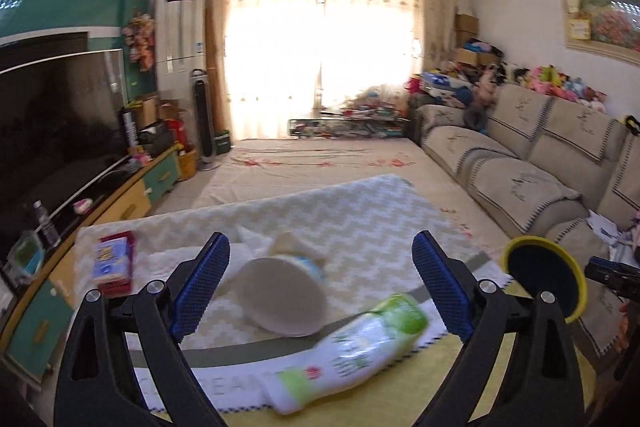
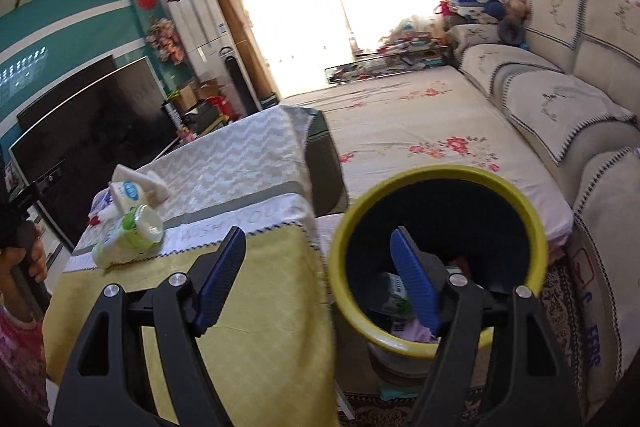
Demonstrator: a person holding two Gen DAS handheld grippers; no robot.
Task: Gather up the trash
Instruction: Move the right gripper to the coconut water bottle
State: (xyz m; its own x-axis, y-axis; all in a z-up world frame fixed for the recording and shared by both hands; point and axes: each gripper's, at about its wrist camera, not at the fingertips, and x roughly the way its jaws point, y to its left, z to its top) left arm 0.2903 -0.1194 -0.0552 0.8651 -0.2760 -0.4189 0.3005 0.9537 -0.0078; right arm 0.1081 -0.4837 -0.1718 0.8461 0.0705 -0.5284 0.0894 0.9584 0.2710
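Note:
A white paper cup [image 1: 280, 301] lies on its side on the cloth-covered table [image 1: 360, 211]. Beside it lies a white-and-green plastic bottle [image 1: 352, 343]. My left gripper [image 1: 320, 287] hangs open over both, its blue pads touching neither. In the right wrist view the bottle [image 2: 128, 237] and cup [image 2: 128, 195] lie at the table's left. My right gripper [image 2: 320, 283] is open and empty. One of its fingers is over the mouth of a yellow-rimmed bin [image 2: 440, 171] that holds some trash. The bin [image 1: 576, 279] stands right of the table.
A tissue packet [image 1: 114, 259] lies at the table's left edge. A TV [image 1: 52, 123] on a low cabinet runs along the left, and a sofa [image 1: 540, 155] along the right. Flowered floor covering [image 2: 400, 123] stretches beyond the table. A hand [image 2: 34, 259] shows at the left.

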